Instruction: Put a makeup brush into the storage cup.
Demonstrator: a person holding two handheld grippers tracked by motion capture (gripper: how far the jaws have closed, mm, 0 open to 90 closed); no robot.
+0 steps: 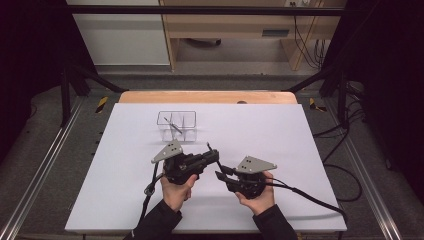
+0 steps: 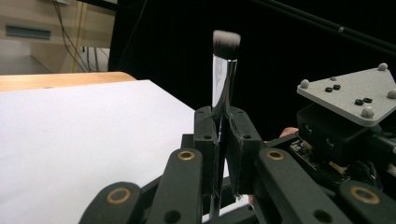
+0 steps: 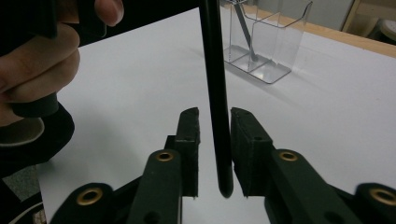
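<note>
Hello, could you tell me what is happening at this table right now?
A person is passing a makeup brush between two hand-held tongs. The left tongs are shut on the brush near its shiny ferrule, bristles pointing up. The right tongs stand slightly open around the brush's black handle, pads not pressing it. Farther back on the white table stands a clear divided organizer with one thin tool inside.

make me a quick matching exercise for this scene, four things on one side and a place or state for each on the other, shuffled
Things:
1. left gripper
2. right gripper
3. makeup brush
4. clear organizer

States or places:
A. standing toward the far side of the table
B. jaws parted around the black handle
C. shut on the brush
D. bristles pointing up

Pairs: 1-C, 2-B, 3-D, 4-A
</note>
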